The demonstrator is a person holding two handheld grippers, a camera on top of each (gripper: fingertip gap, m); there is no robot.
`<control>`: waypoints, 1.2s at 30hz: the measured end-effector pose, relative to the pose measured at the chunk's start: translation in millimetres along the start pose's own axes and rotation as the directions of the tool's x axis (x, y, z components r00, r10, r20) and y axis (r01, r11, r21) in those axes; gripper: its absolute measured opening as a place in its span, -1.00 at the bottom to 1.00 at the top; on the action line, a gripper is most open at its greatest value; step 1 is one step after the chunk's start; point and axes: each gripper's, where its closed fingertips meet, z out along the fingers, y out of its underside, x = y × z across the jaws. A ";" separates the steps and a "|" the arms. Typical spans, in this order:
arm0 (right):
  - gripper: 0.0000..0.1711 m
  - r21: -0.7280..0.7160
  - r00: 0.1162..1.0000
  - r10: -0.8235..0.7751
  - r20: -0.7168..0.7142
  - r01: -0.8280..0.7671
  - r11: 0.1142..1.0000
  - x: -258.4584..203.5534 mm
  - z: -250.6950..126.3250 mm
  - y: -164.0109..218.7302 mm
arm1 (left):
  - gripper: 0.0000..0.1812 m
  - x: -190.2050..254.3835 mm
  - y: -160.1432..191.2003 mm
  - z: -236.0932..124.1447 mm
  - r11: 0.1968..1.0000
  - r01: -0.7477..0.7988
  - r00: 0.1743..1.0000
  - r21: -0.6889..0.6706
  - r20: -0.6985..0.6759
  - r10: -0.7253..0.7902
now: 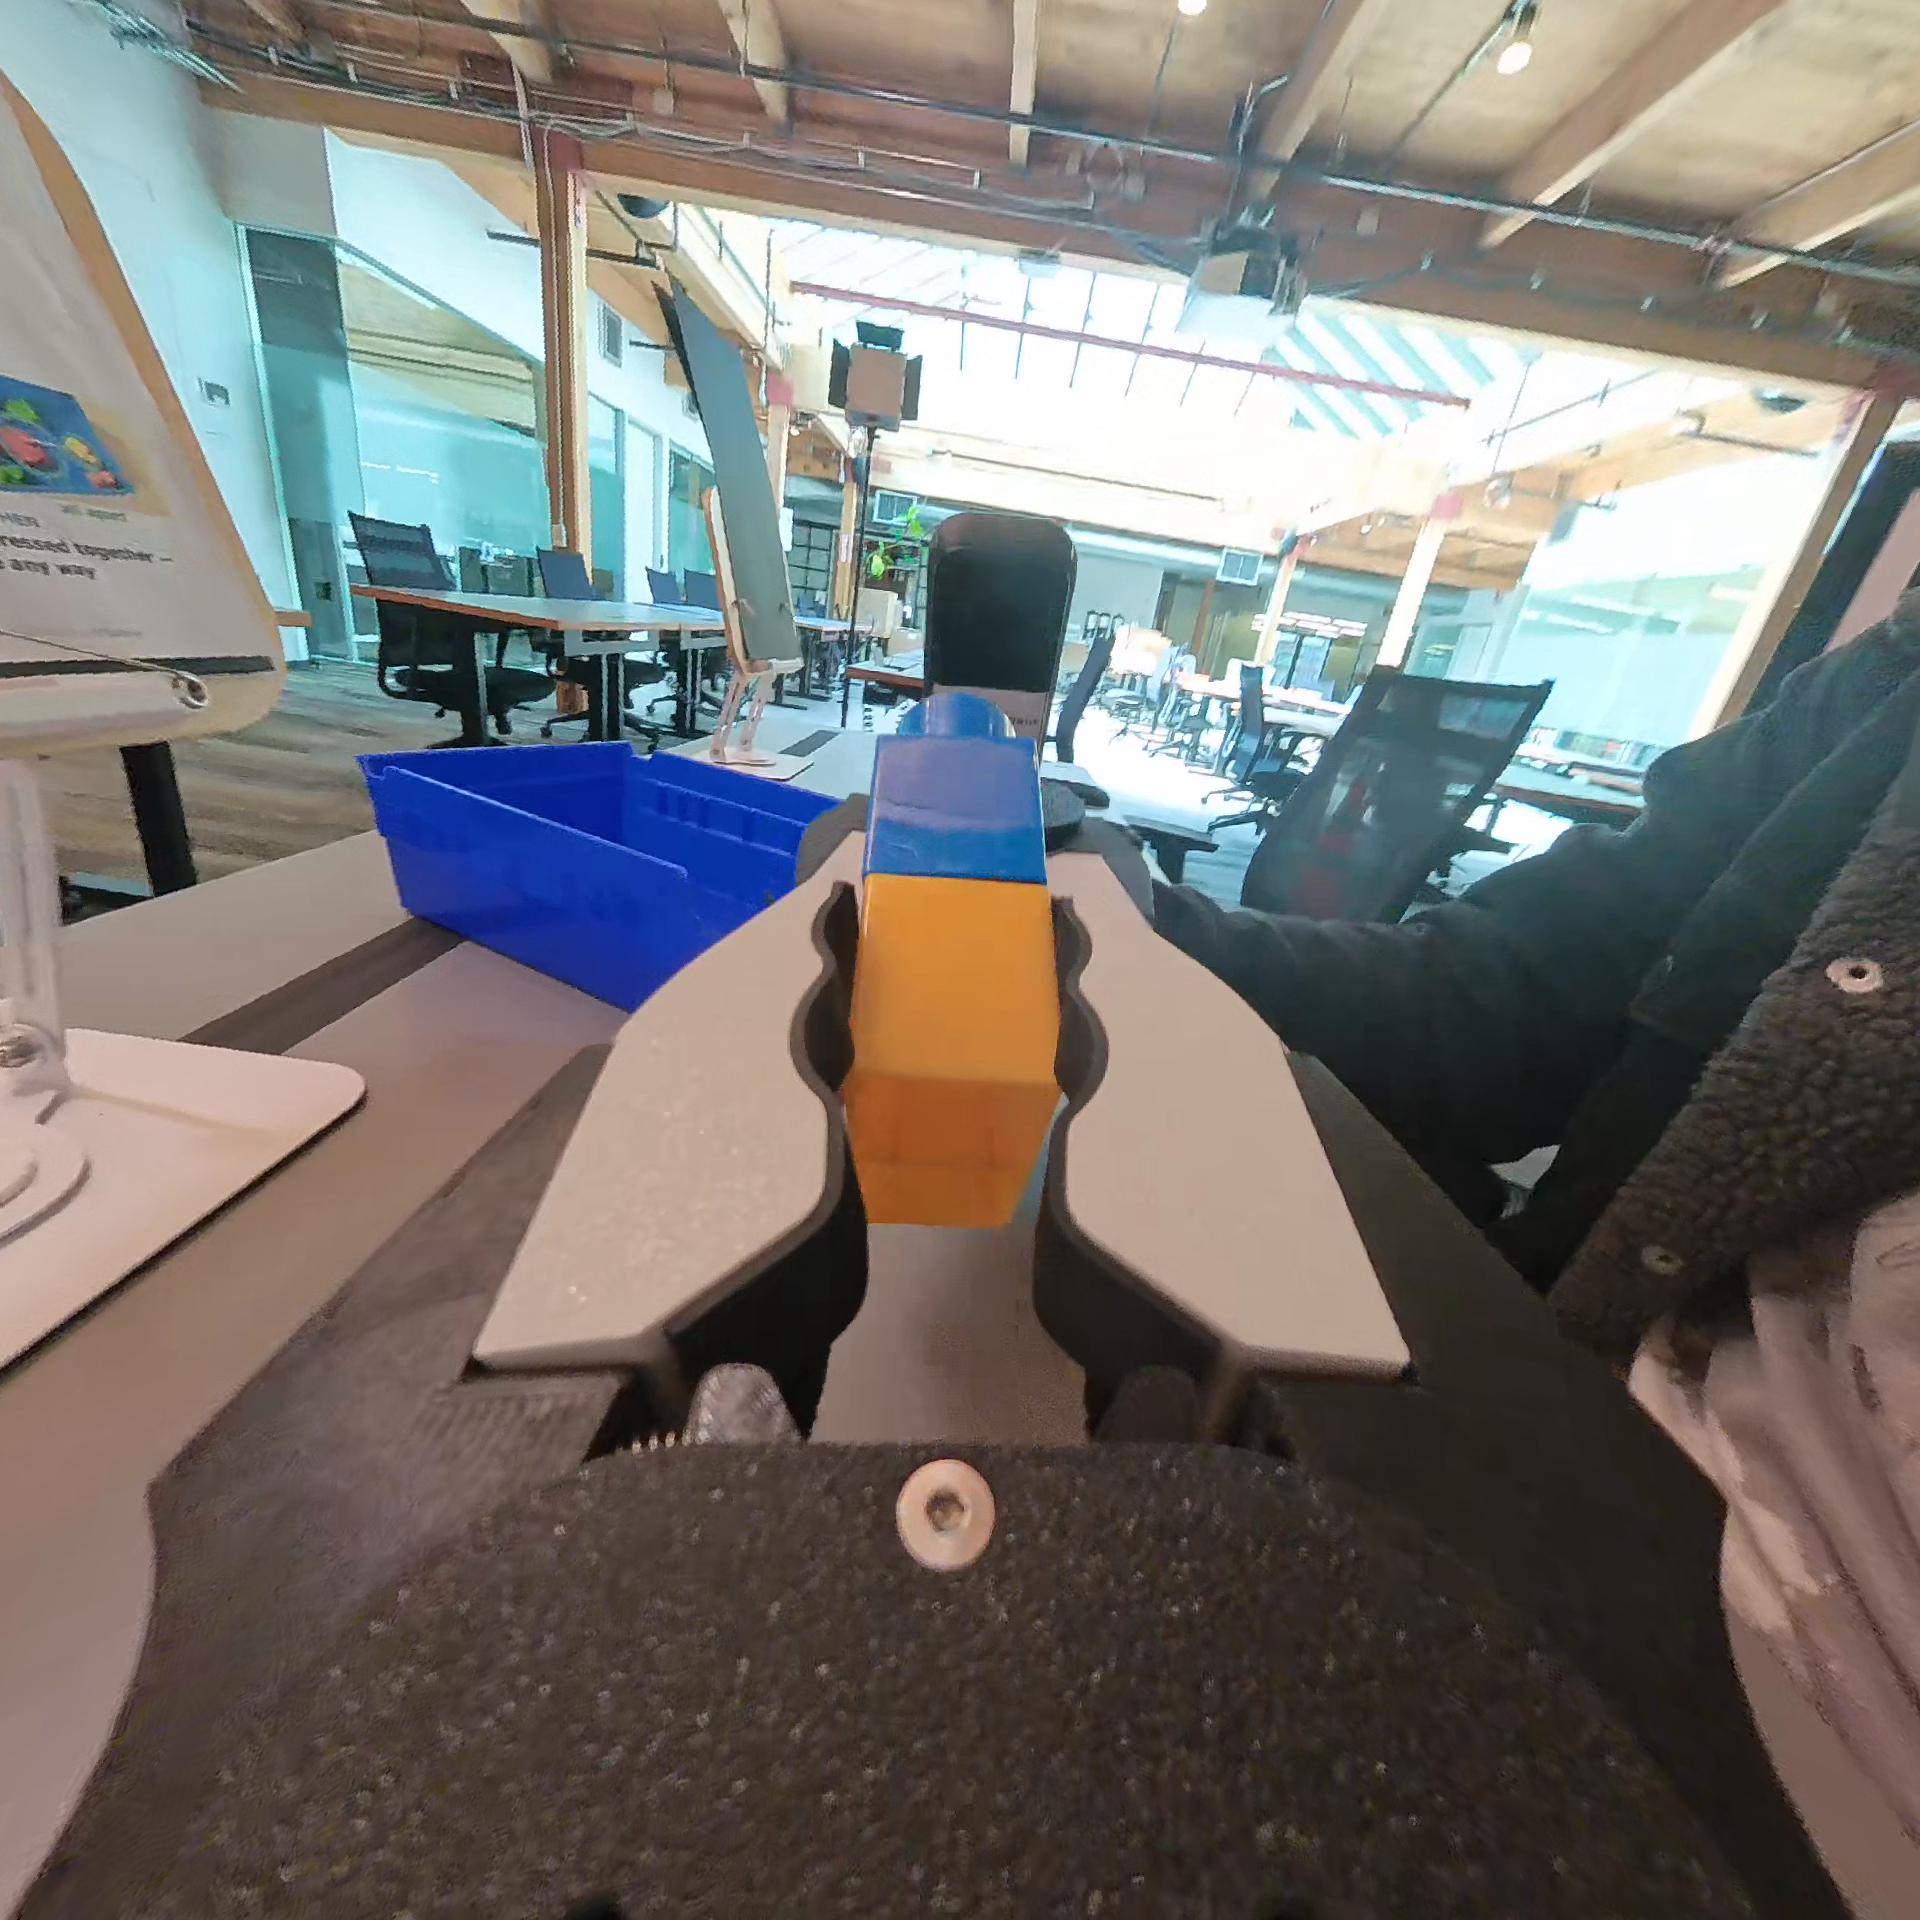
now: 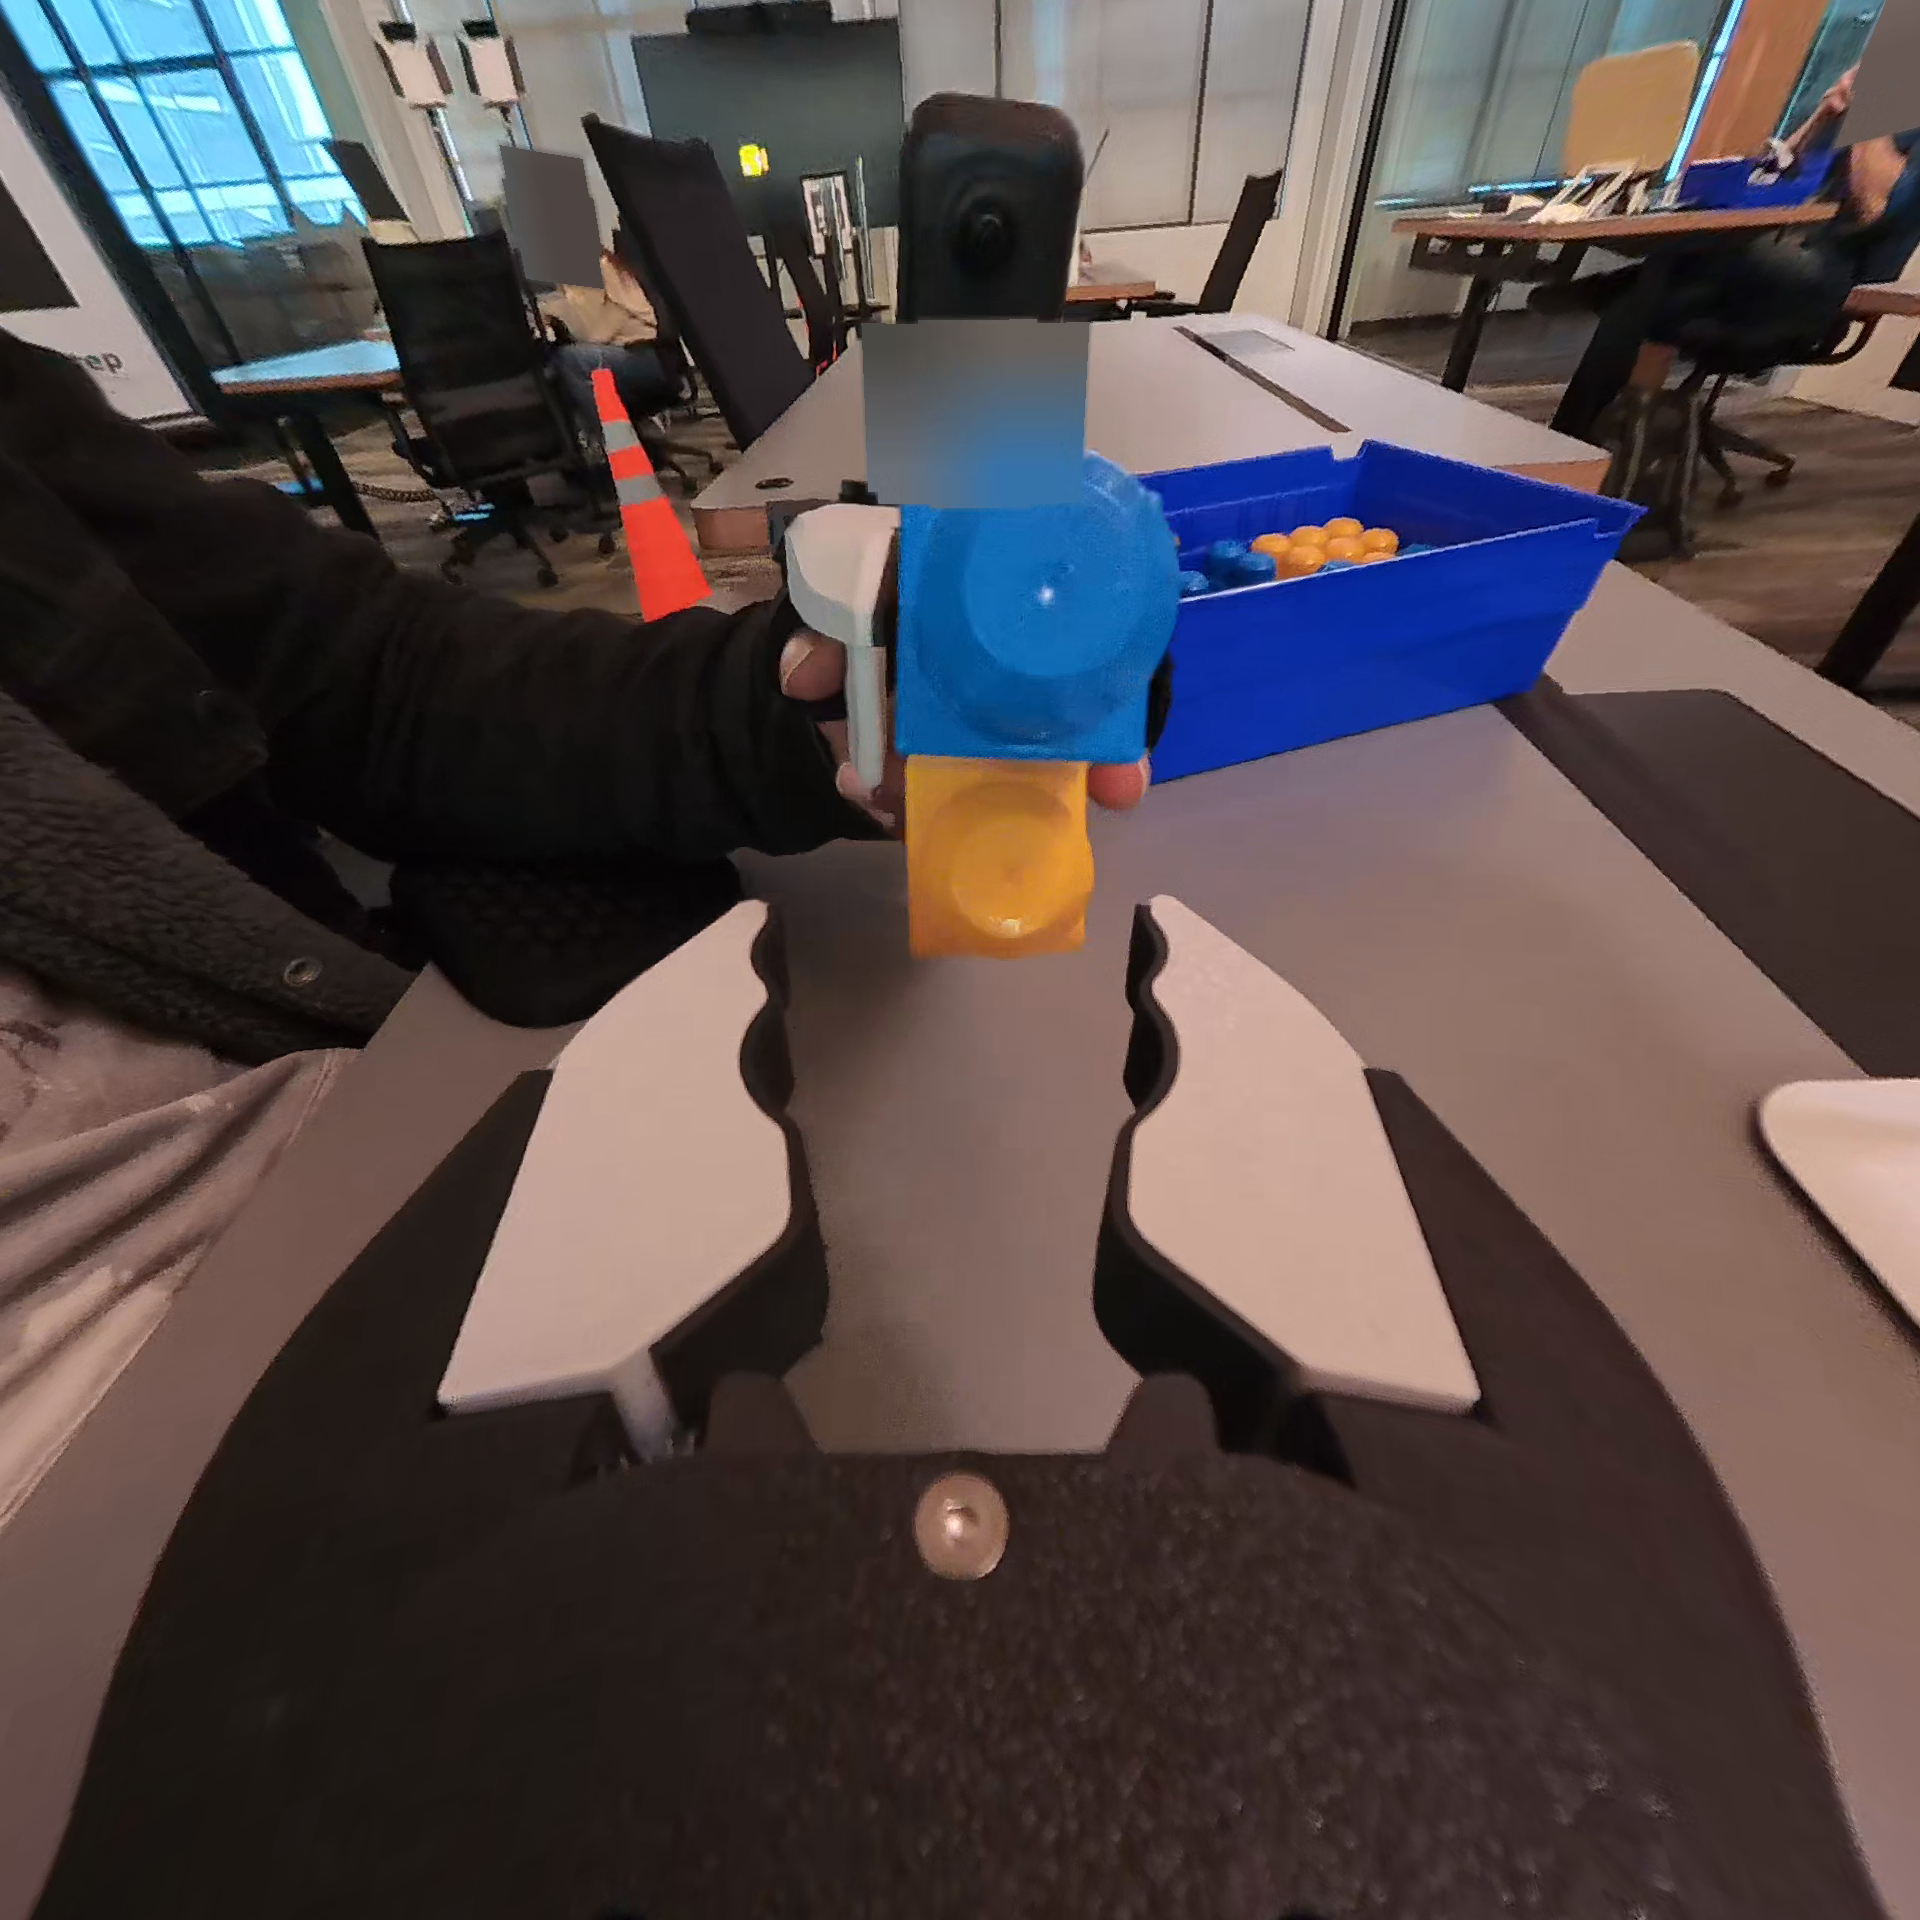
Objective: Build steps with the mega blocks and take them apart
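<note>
Left gripper (image 1: 951, 997) is clamped on the orange plastic block (image 1: 951, 1039), blue plastic block (image 1: 956, 821) stuck beyond its tips. Right gripper (image 2: 951, 935) gapes empty, just short of them. Looks like take-apart time: grab blue, pull.

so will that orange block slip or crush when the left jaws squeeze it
Probably neither. The orange block looks like rigid, hollow plastic, so likely stiff and light. Its glossy faces could slip, but the left gripper has scalloped jaws that seem to seat it.

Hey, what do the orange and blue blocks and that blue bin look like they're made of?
Orange block and blue block: apparently hard moulded plastic, smooth and slightly glossy, with soft highlights on rounded edges. Blue bin: likely rigid moulded plastic too, with thin walls, ribbed slots and a mild sheen. The look alone can't confirm either.
</note>
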 end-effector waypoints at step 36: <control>-0.38 -0.207 0.983 -0.166 -0.078 0.147 0.967 -11.3 -26.3 -9.1 | -0.60 5.4 85.7 14.9 0.856 -0.168 0.984 -0.488 -0.030 0.176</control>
